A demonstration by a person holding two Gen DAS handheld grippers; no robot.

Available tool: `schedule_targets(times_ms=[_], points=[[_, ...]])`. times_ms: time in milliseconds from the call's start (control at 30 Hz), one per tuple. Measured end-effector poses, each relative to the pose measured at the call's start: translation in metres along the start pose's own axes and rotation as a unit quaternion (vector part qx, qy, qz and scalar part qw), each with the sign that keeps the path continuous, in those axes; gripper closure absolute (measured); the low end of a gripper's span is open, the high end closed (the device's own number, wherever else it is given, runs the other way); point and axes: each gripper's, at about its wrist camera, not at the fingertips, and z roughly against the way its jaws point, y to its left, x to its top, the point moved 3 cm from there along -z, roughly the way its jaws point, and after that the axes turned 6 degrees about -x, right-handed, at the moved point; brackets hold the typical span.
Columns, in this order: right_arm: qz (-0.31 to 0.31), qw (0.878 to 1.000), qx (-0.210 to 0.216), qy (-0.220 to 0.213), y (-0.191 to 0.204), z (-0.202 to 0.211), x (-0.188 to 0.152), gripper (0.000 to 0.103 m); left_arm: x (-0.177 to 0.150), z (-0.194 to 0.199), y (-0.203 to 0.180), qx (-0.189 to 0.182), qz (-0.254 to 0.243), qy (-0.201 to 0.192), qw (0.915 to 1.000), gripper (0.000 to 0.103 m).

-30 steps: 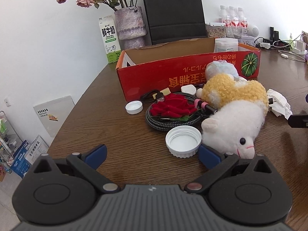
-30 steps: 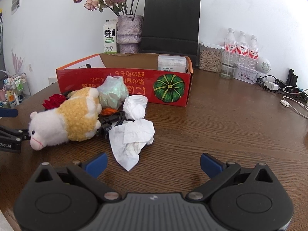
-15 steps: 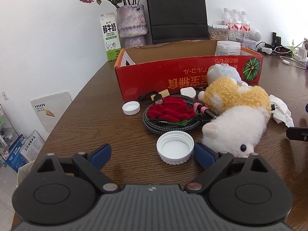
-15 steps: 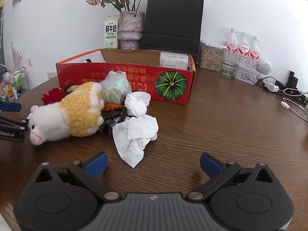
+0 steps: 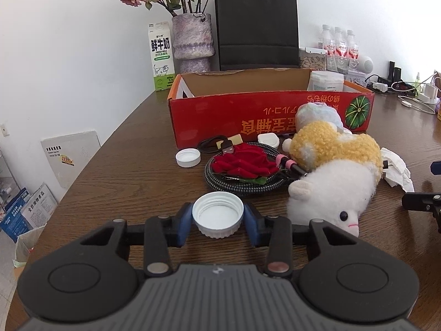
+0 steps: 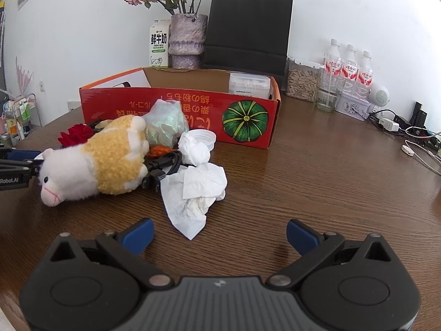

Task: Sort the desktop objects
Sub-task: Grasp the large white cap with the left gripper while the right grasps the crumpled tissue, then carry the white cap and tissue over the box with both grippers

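Note:
A large white screw cap point(image 5: 217, 218) lies open side up on the brown table between the blue pads of my left gripper point(image 5: 217, 224). Its jaws are closing and both pads touch the cap's sides. Beyond it lie a red fabric rose point(image 5: 242, 162) on a coiled braided cable point(image 5: 220, 182), a small white cap point(image 5: 188, 157) and a white-and-yellow plush animal point(image 5: 333, 171). Behind them stands the open red cardboard box point(image 5: 248, 115). My right gripper point(image 6: 220, 231) hovers open, nothing between its fingers, just in front of crumpled white tissue point(image 6: 195, 190).
A bagged bundle point(image 6: 165, 121), another white cap point(image 6: 205, 137) and a black cable point(image 6: 165, 165) lie by the plush. At the back stand a milk carton point(image 5: 161, 55), flower vase point(image 5: 193, 42), black paper bag point(image 5: 256, 27) and water bottles point(image 6: 348, 69). Chargers and cords point(image 6: 413, 138) sit far right.
The left gripper's jaws have closed in from wide open until the pads meet the large white cap. The right gripper has stayed open and almost still.

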Motion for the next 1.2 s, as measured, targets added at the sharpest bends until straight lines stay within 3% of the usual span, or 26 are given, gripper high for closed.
schedule_targets(times_ms=[300,433,533,600,633,700,733,867,1200], points=[[0.023,1.000,-0.005,-0.016,0.007,-0.007,0.014,0.001,0.000,0.000,0.002,0.001,0.008,-0.001,1.0000,0.062],[0.018,1.000,0.002,-0.003,0.005,-0.015,0.019,0.012,0.000,0.000,0.003,0.000,0.010,-0.002,0.9999,0.062],[0.012,1.000,0.021,-0.003,0.005,-0.015,0.020,0.036,0.000,0.000,0.004,0.000,0.011,-0.002,0.9999,0.062],[0.011,1.000,0.028,-0.006,0.005,-0.014,0.020,0.059,0.000,0.000,0.004,-0.001,0.010,-0.002,0.9999,0.062],[0.011,0.999,0.029,-0.008,0.006,-0.013,0.019,0.063,0.000,0.000,0.004,0.000,0.010,-0.002,0.9999,0.062],[0.011,0.999,0.032,-0.010,0.007,-0.012,0.018,0.082,0.000,0.000,0.003,0.000,0.010,-0.002,0.9999,0.062],[0.009,0.999,0.035,-0.010,0.007,-0.011,0.018,0.085,0.000,0.000,0.003,0.000,0.010,-0.002,0.9999,0.062],[0.003,0.999,0.037,-0.015,0.007,-0.008,0.014,0.092,0.000,0.000,0.003,0.000,0.010,-0.002,0.9999,0.062],[-0.012,0.998,0.012,-0.059,0.003,0.009,0.006,0.095,-0.001,0.000,0.004,0.001,0.011,-0.002,0.9999,0.062]])
